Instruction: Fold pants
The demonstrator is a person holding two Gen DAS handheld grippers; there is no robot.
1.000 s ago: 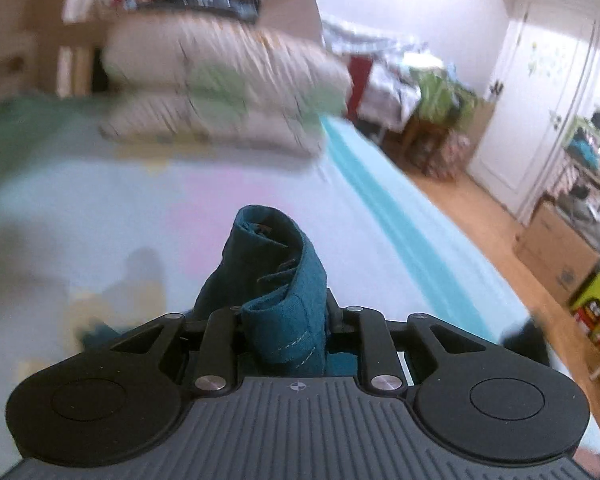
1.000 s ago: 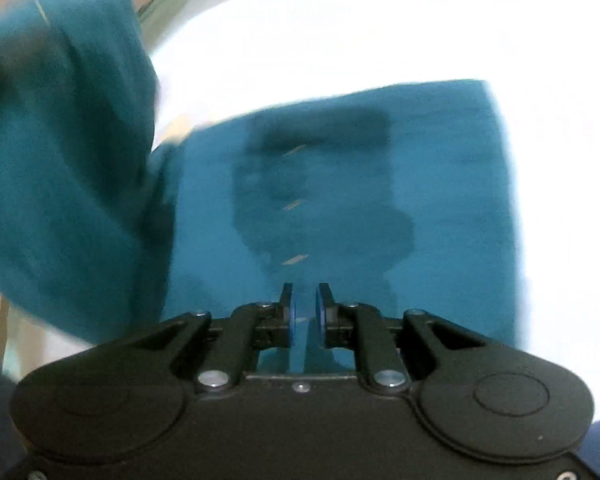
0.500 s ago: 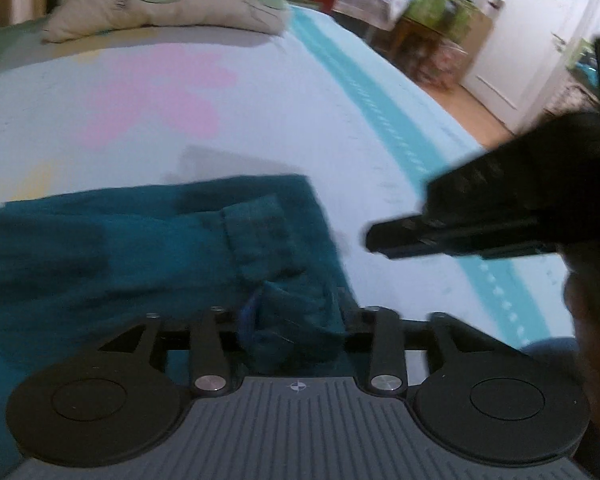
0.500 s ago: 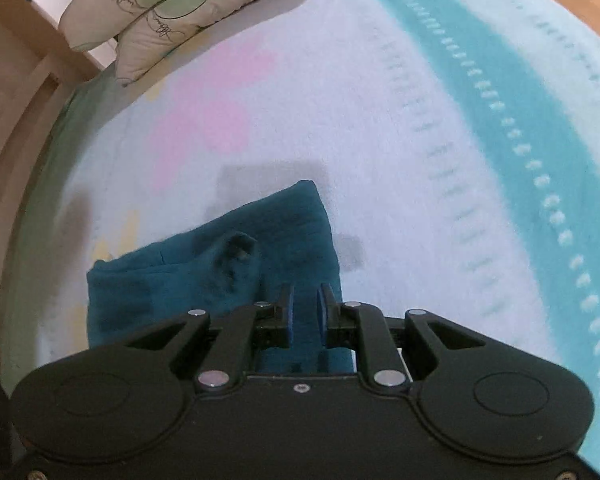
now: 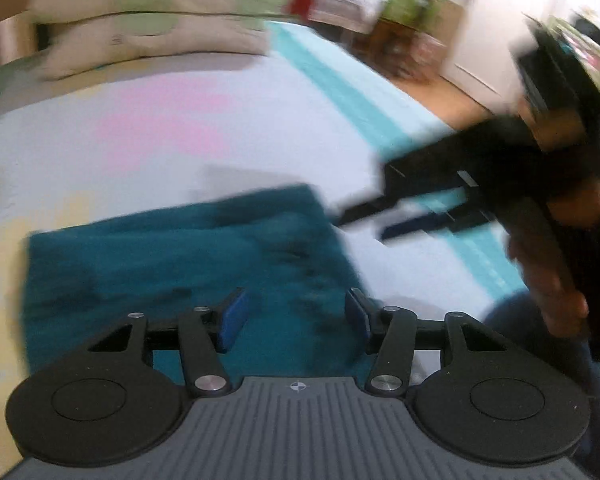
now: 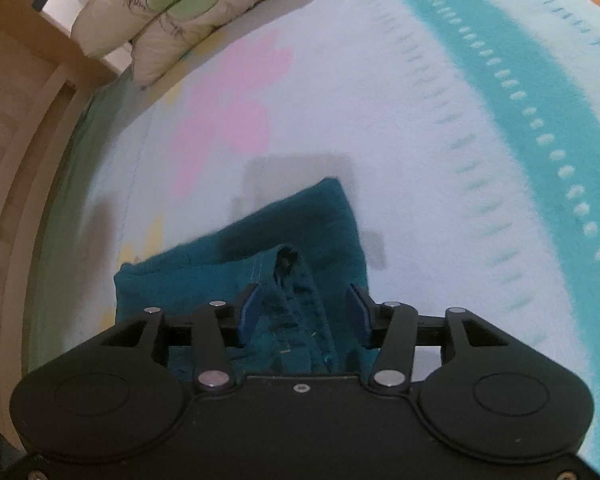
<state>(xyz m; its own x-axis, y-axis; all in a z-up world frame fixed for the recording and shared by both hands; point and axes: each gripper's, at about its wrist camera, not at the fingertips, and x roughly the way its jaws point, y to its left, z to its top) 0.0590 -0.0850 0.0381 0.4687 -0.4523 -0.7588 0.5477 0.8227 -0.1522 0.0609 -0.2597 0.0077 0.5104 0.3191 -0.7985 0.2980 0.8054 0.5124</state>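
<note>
Now that both tools have let go, the teal pants (image 5: pixel 180 264) lie folded on the pale bedspread (image 6: pixel 380 120), where a second ago the left gripper (image 5: pixel 294 316) clamped a bunched fold. Its jaws are opening, cloth below but nothing pinched; the right gripper (image 6: pixel 302 312) likewise spreads over the waistband. This fold looks placed. Open bedspread surrounds the bundle, pillows (image 6: pixel 180 12) lie well beyond, and the bed's turquoise edge (image 6: pixel 520 60) runs to the right.

Looking down at folded teal fabric pants (image 6: pixel 260 276) on a pale bedspread (image 6: pixel 400 140) with pink flower print. Black right gripper (image 6: pixel 303 312) opening, waistband between the blue pads, not pinched.
</note>
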